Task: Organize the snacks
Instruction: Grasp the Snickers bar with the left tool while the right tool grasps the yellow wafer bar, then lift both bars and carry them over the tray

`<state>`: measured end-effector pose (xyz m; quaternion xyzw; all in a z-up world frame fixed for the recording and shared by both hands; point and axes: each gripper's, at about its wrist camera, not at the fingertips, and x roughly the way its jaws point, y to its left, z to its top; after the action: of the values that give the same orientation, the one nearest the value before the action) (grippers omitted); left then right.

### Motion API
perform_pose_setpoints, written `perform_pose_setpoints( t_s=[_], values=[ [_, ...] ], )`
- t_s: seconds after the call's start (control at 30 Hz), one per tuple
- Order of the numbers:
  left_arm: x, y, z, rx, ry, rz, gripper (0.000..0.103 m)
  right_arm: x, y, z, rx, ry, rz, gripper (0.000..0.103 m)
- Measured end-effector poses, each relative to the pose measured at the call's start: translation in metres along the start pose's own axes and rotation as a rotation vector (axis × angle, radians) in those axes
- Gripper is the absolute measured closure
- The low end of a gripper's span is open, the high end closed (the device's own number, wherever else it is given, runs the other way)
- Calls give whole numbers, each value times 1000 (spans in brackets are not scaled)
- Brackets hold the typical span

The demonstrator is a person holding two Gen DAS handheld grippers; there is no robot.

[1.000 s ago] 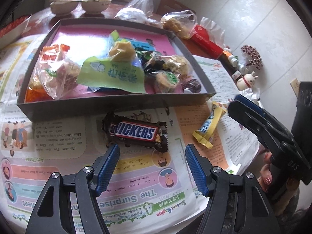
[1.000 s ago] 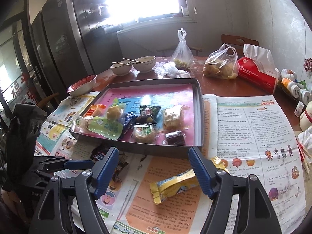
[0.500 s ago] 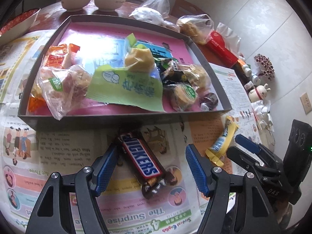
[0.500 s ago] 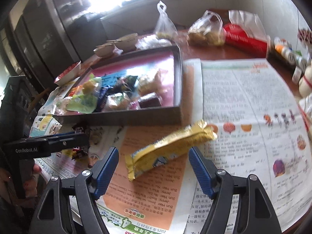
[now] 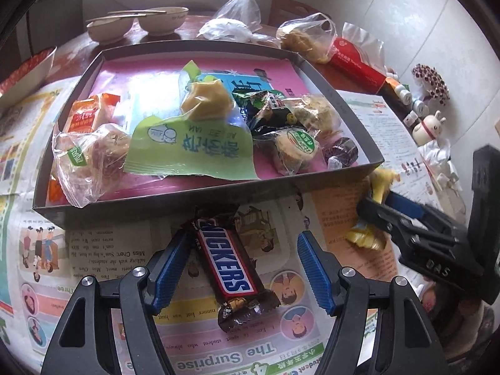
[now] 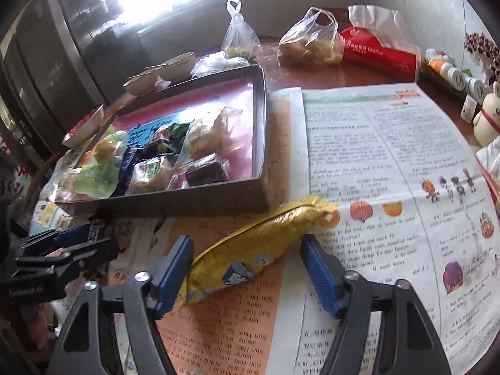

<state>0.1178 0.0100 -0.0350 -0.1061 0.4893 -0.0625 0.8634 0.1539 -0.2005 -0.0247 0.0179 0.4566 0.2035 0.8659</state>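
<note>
Two grippers, both spread wide and closed on nothing. Left gripper (image 5: 243, 240) set low astride the brown Snickers chocolate bar in a glossy wrapper (image 5: 226, 268), with the left blue pad touching or almost touching the bar's side and the right pad well apart; probably placed so for pinching the bar across its narrow width. Right gripper (image 6: 247, 243) likewise astride the long yellow foil snack packet (image 6: 253, 250), lying slantwise between the pads, the far twisted end beyond them. Both snacks flat on the printed newspaper sheets (image 6: 375, 172), just outside the near wall of the shallow grey cardboard tray with pink lining (image 5: 187, 200). Near half of the tray crowded with wrapped snacks; far half mostly bare, so enough room there. Wall low but upright: needs, by judgement, a lift over the edge, not a slide. Grippers near each other, so some care against bumping.
</note>
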Motion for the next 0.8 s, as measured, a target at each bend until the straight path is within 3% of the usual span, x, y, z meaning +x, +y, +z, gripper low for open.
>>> perform_pose_setpoints(
  t_s=[0.13,0.4,0.6,0.7,0.8],
  values=[
    [-1,-1,-3,20,-13,19,35,4,7,1,-30,-26,-23,49],
    [-6,11,-5,12,-39,33,70,-1,-15,1,16,-63,-33,72],
    [-6,15,-6,17,-45,9,72,-13,-28,-4,19,-81,-48,73],
    [-8,18,-8,7,-47,-8,73,-25,-29,-3,21,-116,-38,81],
    [-9,18,-10,9,-45,-14,73,-31,-27,-1,5,-134,-38,81]
  ],
)
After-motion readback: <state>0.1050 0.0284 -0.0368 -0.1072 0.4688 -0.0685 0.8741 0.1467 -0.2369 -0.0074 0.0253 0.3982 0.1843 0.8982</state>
